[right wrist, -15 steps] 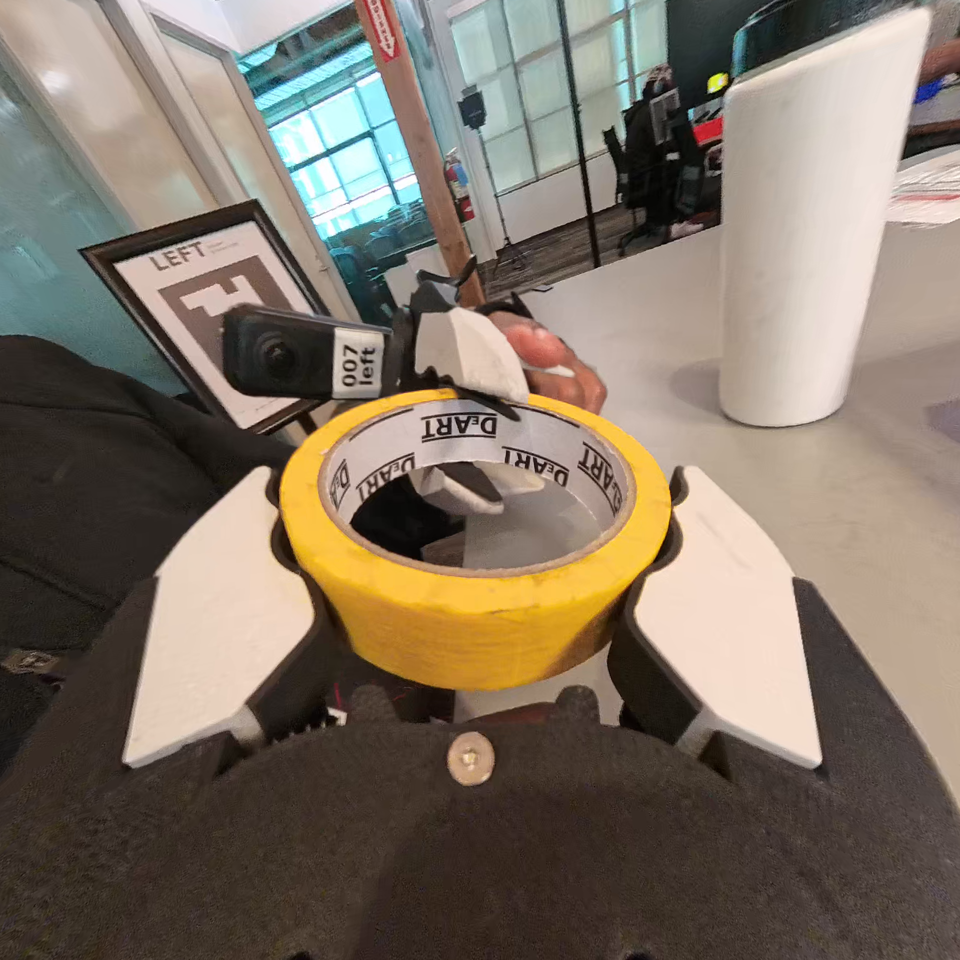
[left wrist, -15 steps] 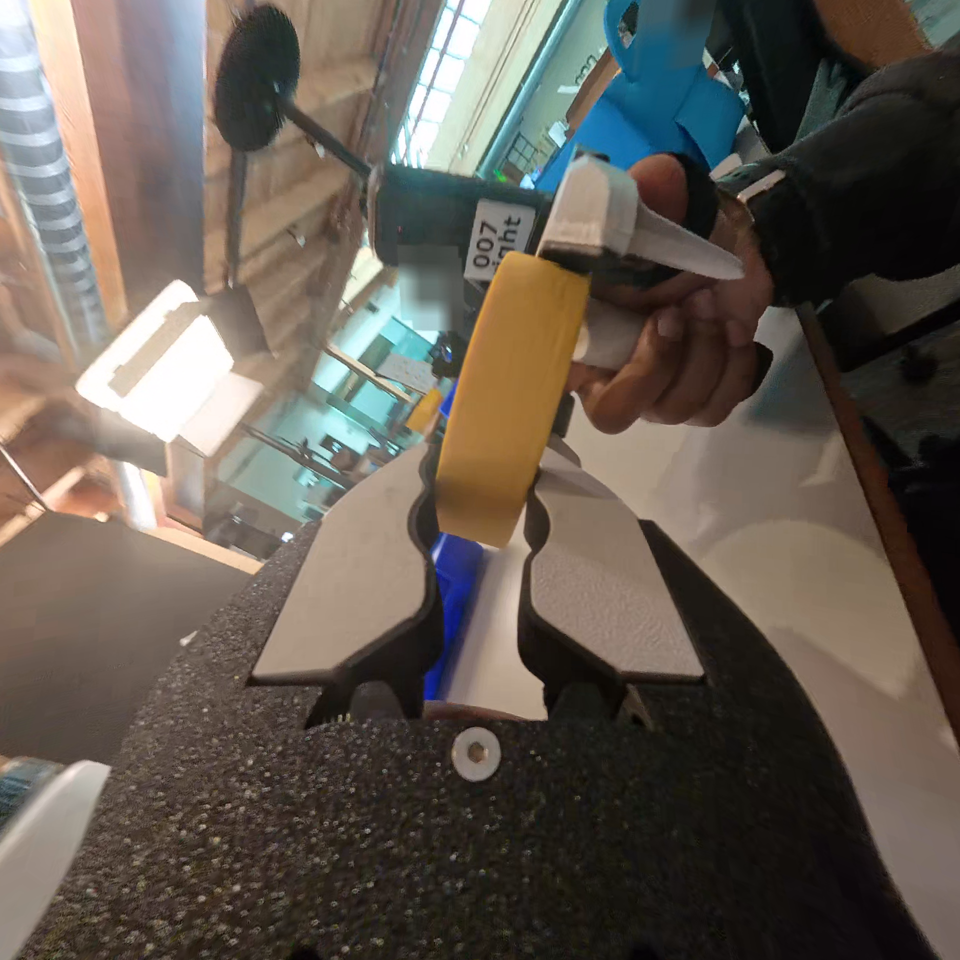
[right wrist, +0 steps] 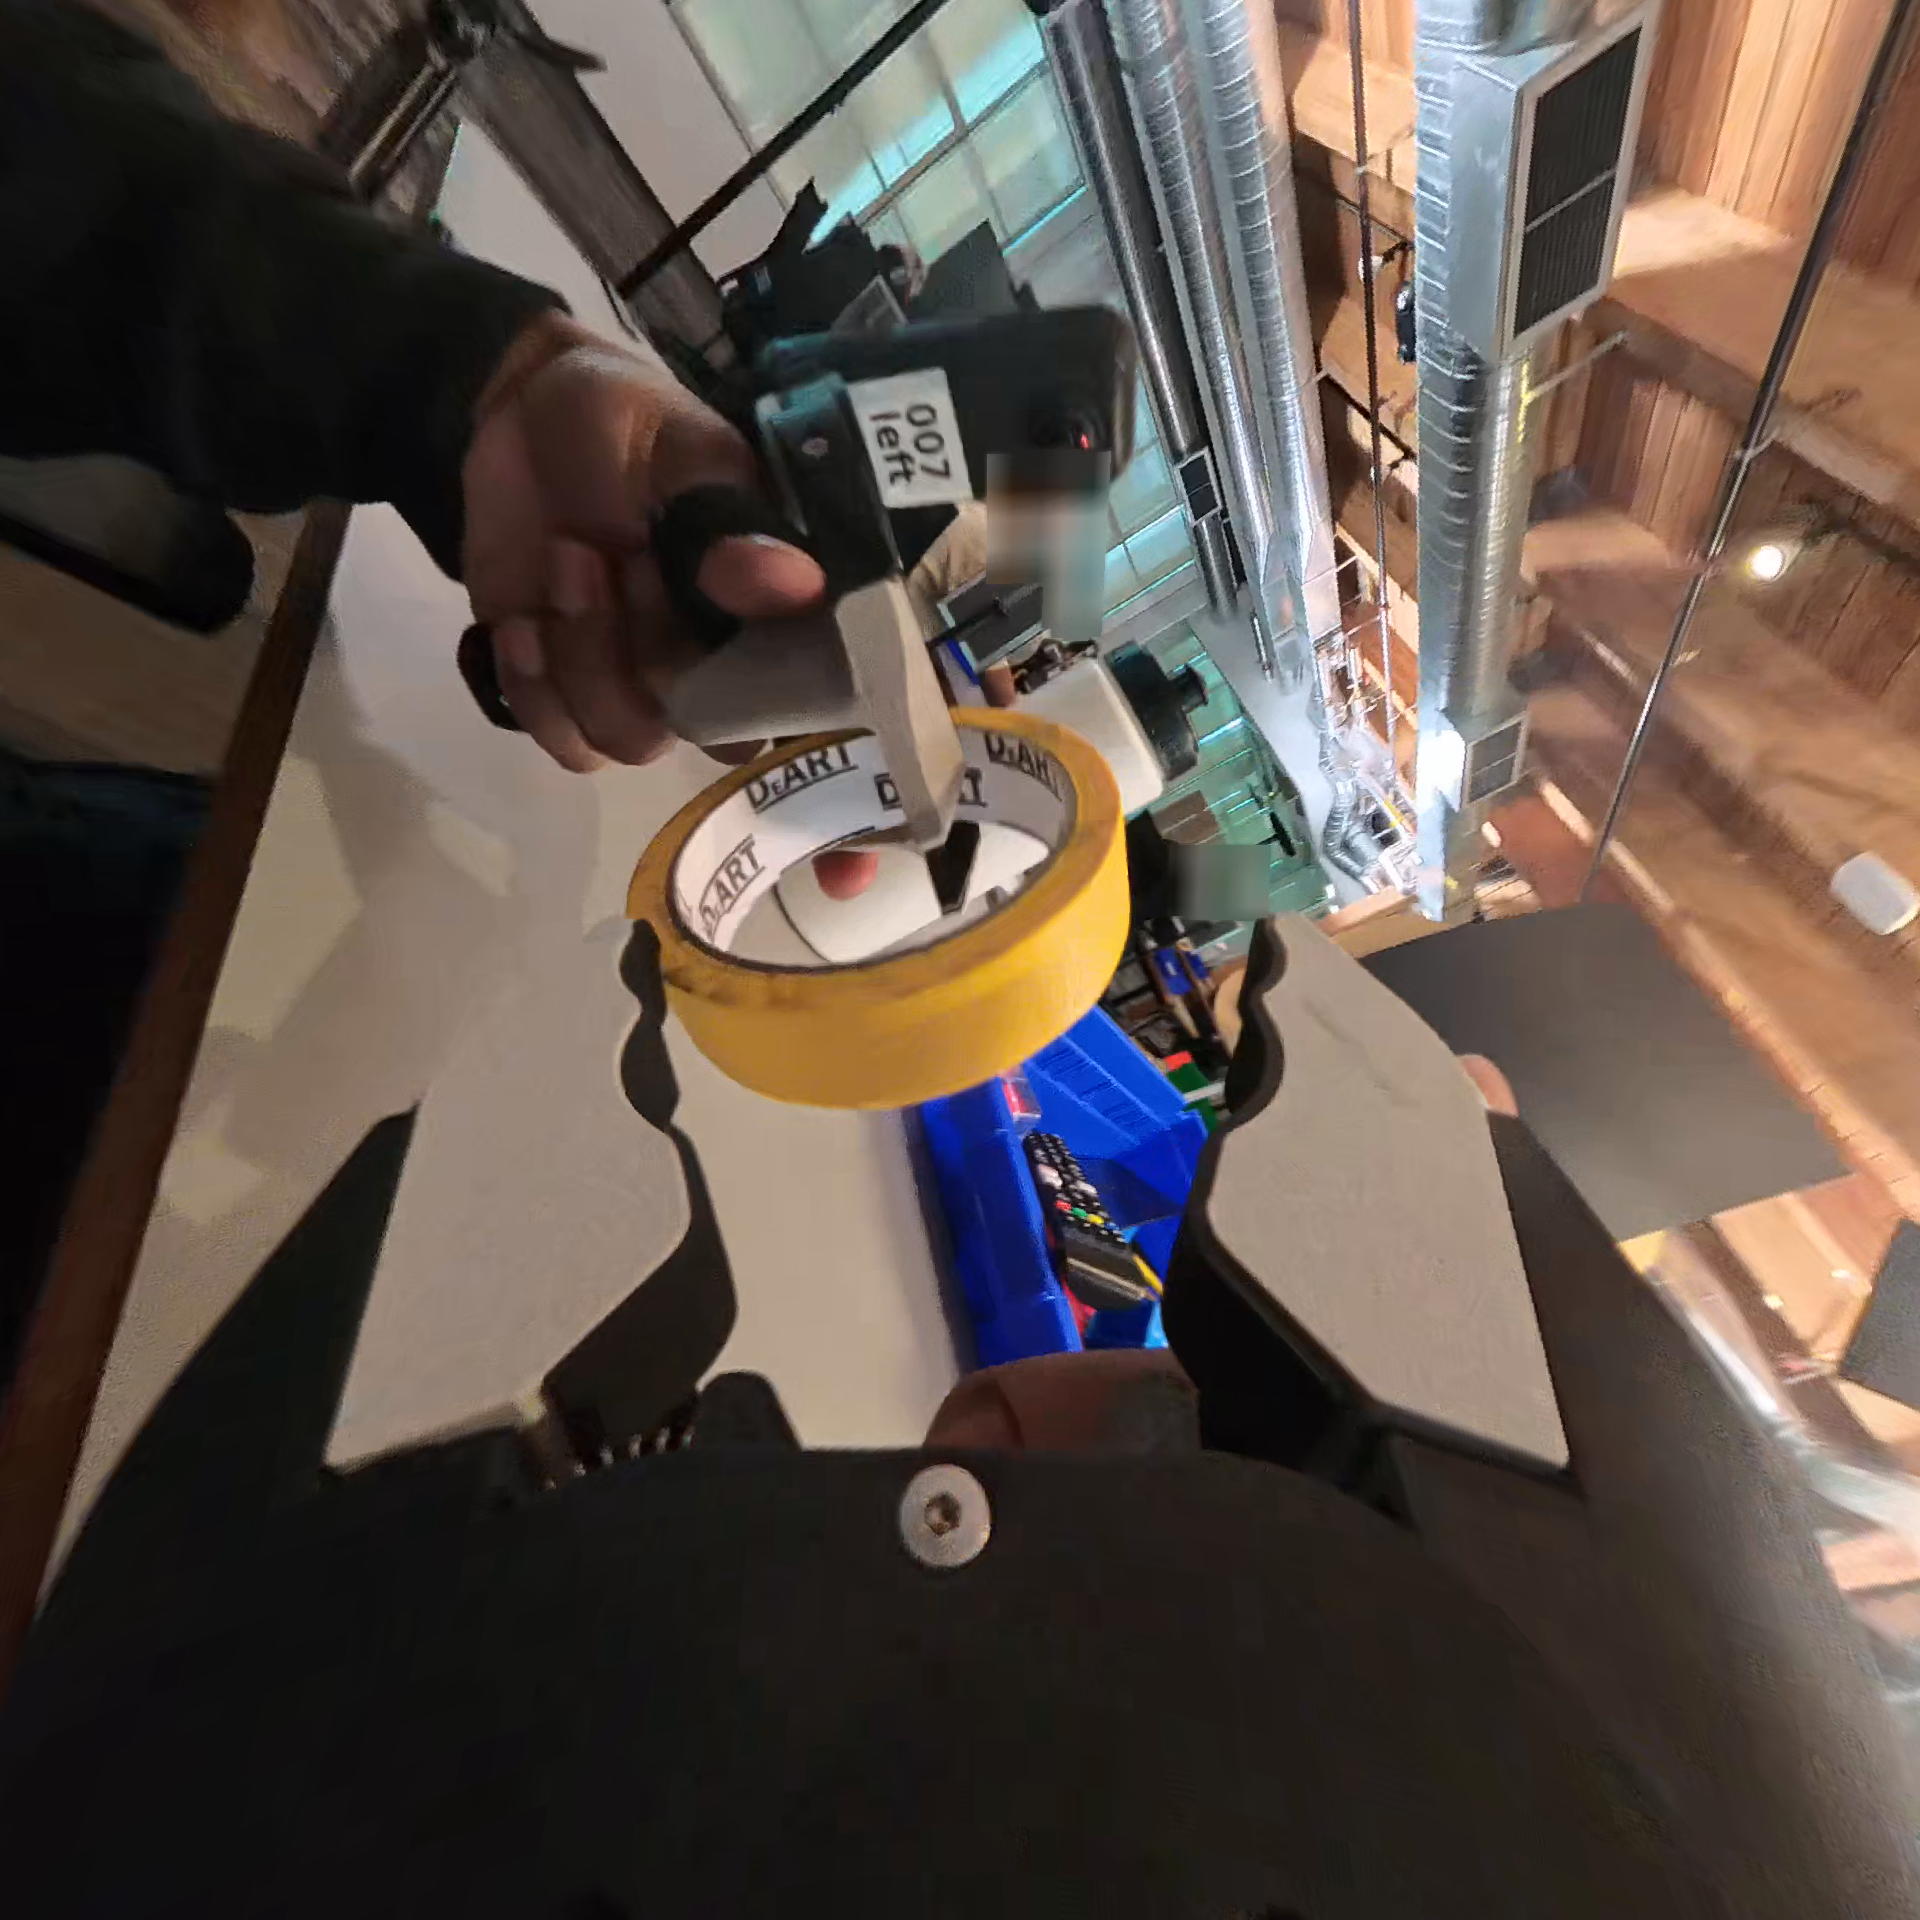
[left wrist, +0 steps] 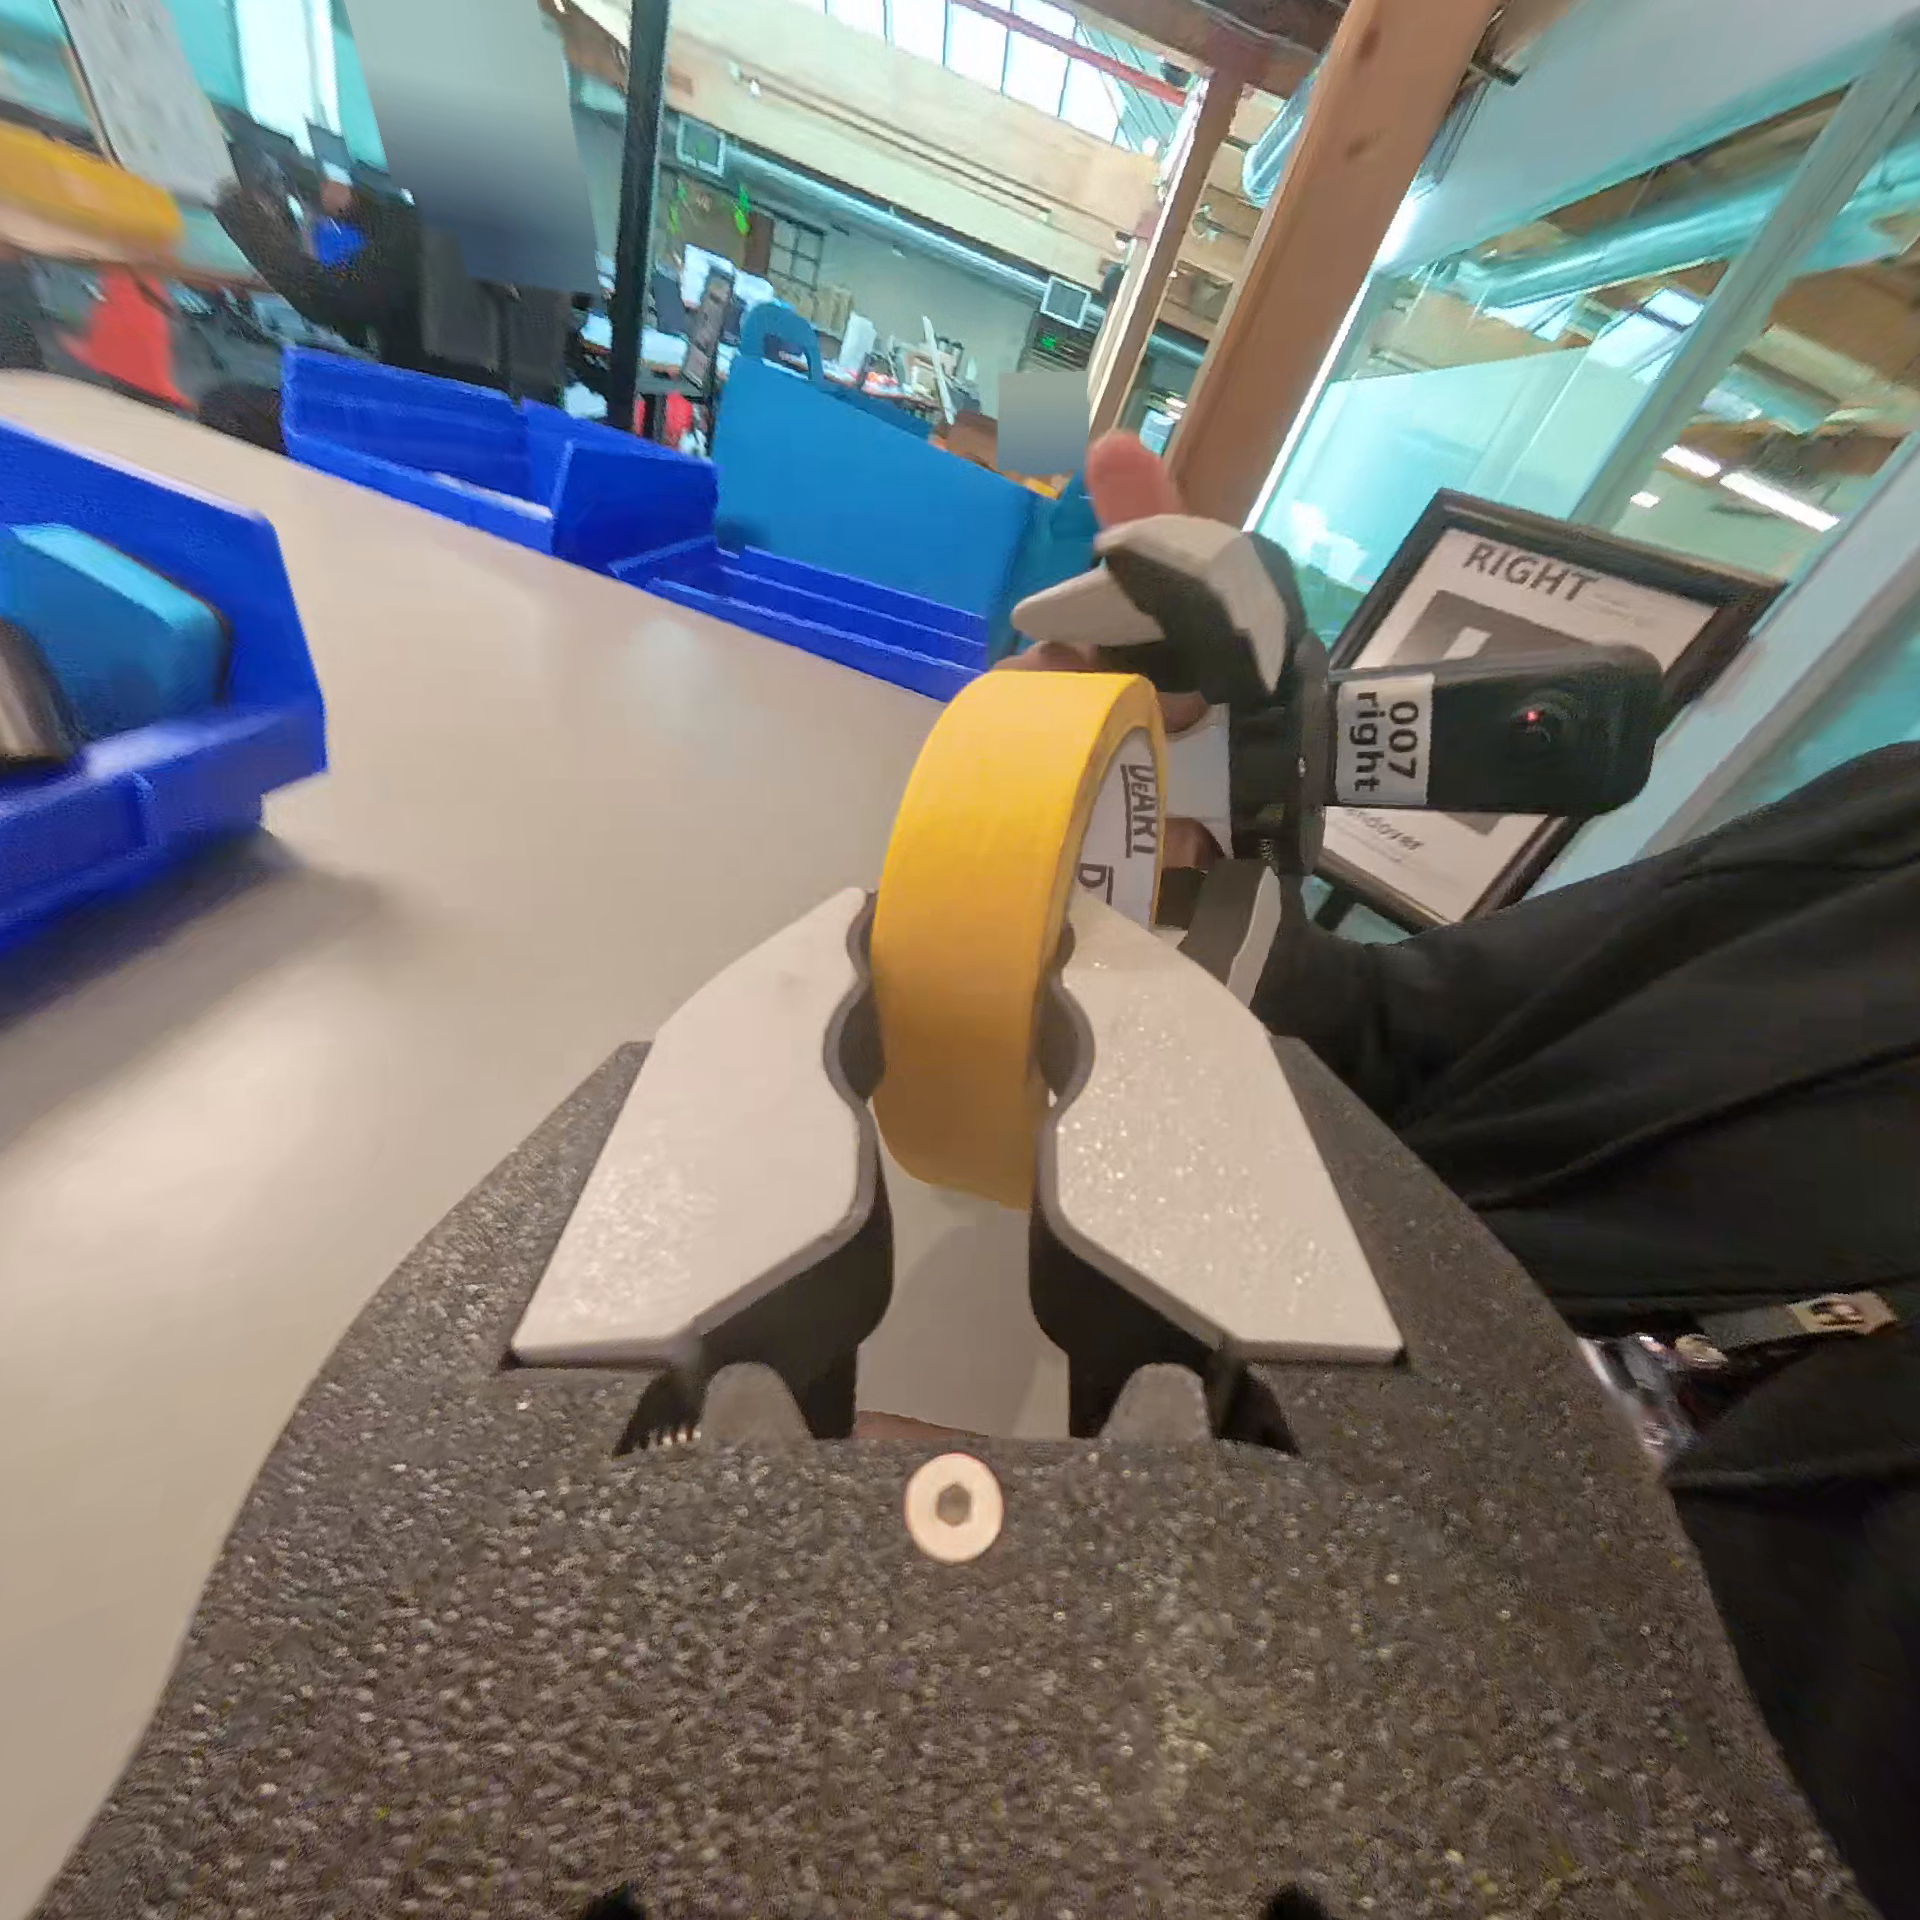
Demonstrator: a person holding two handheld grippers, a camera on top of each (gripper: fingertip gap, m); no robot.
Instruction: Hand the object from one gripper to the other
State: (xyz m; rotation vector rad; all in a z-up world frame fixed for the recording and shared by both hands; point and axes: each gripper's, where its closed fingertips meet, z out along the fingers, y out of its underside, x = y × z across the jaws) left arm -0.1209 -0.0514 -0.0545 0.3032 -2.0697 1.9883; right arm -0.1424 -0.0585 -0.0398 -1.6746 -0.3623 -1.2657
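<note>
Starting left of the tape roll (left wrist: 997, 831), blue bins (left wrist: 156, 727) sit on the pale bench (left wrist: 520, 831), well apart from it. The roll itself is held off the bench in our left tool (left wrist: 961, 997), whose fingers are clamped on its two flat faces at the near rim.

What has changed is to the roll's right. Half a second ago the right tool (right wrist: 951, 966) was closed across the roll's outer band; now it is spread wide, with the roll lying between its tips. One tip sits just beside the rim, and from the right wrist view we cannot be sure there is a gap. We judge the handover essentially made: the left tool alone carries the roll, and the right needs only to back away.

In the left wrist view the roll stands on edge, yellow band toward the camera. As a ring it has no long axis, and its hole axis runs sideways, from finger to finger. Farther right of the roll a framed sign (left wrist: 1507, 675) leans.
</note>
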